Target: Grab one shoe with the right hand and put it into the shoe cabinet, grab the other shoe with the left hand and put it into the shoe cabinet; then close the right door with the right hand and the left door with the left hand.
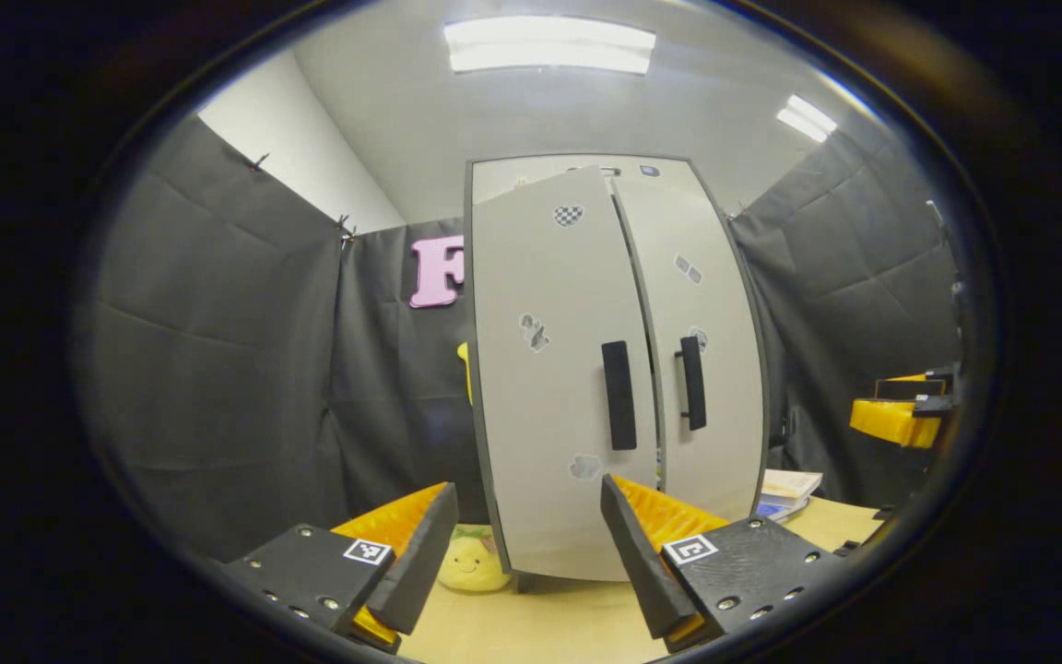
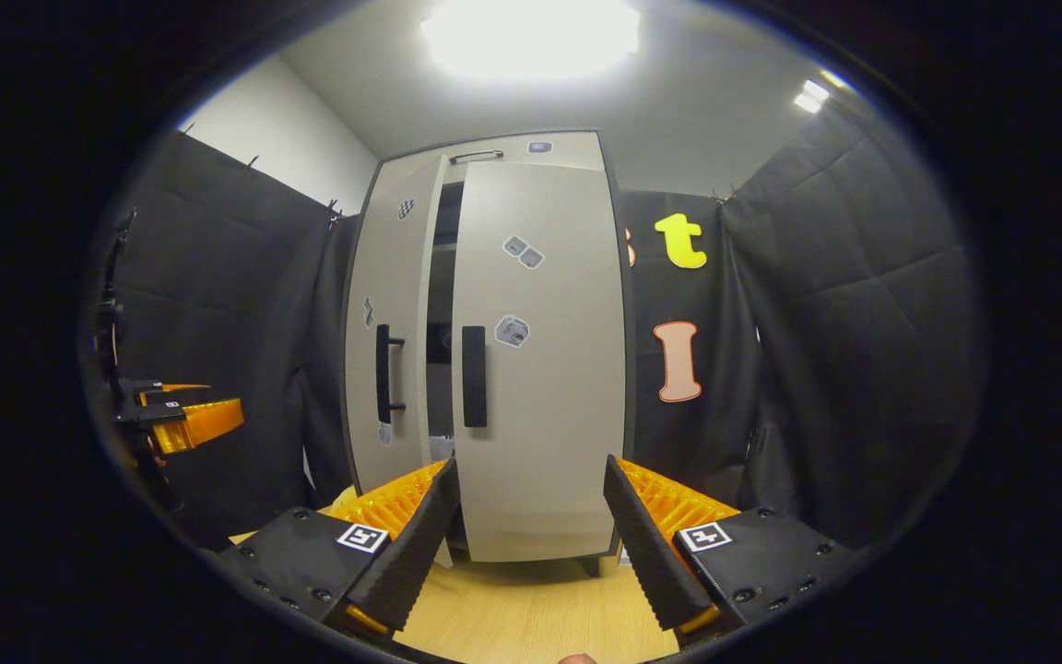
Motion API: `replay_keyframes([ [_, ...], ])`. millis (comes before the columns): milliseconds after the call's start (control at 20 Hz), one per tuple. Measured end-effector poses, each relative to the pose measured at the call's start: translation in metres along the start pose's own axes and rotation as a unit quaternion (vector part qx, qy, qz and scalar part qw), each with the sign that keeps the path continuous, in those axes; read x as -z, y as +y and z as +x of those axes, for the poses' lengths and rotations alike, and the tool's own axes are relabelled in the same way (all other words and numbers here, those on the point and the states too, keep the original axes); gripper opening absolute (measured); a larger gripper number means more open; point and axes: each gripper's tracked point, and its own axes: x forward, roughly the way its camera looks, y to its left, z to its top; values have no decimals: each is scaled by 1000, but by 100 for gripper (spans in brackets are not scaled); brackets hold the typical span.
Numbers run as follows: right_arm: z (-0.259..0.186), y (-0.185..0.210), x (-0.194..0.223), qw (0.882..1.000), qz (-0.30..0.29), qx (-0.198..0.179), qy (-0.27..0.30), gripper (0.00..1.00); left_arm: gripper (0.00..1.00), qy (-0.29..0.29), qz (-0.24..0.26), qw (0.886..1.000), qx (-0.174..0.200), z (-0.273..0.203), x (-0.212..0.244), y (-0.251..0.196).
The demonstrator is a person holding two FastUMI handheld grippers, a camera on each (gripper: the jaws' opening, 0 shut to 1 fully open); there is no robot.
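The pale grey shoe cabinet [image 1: 540, 175] stands upright on the wooden table. Its left door [image 1: 540, 387] hangs ajar, swung out toward me, with a black handle [image 1: 619, 395]. The right door [image 2: 545, 387] lies close to the frame, its black handle [image 2: 474, 375] near the middle. Between the doors a dark gap [image 2: 443, 304] shows the inside. My left gripper [image 1: 526, 553] is open in front of the left door's lower part, holding nothing. My right gripper [image 2: 531, 544] is open before the right door's bottom, also holding nothing. Each gripper shows farther off in the other view: right gripper [image 1: 900, 420], left gripper [image 2: 185, 420].
A yellow plush toy [image 1: 471, 563] sits on the table [image 1: 549, 627] at the cabinet's left foot. A small stack of books [image 1: 784, 493] lies to the cabinet's right. Black cloth walls close in on both sides and behind.
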Motion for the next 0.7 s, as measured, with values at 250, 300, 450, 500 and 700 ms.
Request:
replay_keyframes([
  [250,-1,0,-1,1000,0,2,0,99,91,0,-2,1000,0,-2,2,0],
  [300,-1,0,-1,1000,-1,2,-1,99,92,1,-4,1000,0,-3,2,-1],
  [450,1,0,-1,1000,-2,4,-1,99,92,1,-4,1000,0,-3,3,0],
  [500,2,0,0,1000,-3,4,-1,99,92,1,-3,1000,0,-3,3,-1],
  [700,5,-1,-2,1000,-2,7,-4,99,92,4,-1,1000,3,-2,4,-1],
])
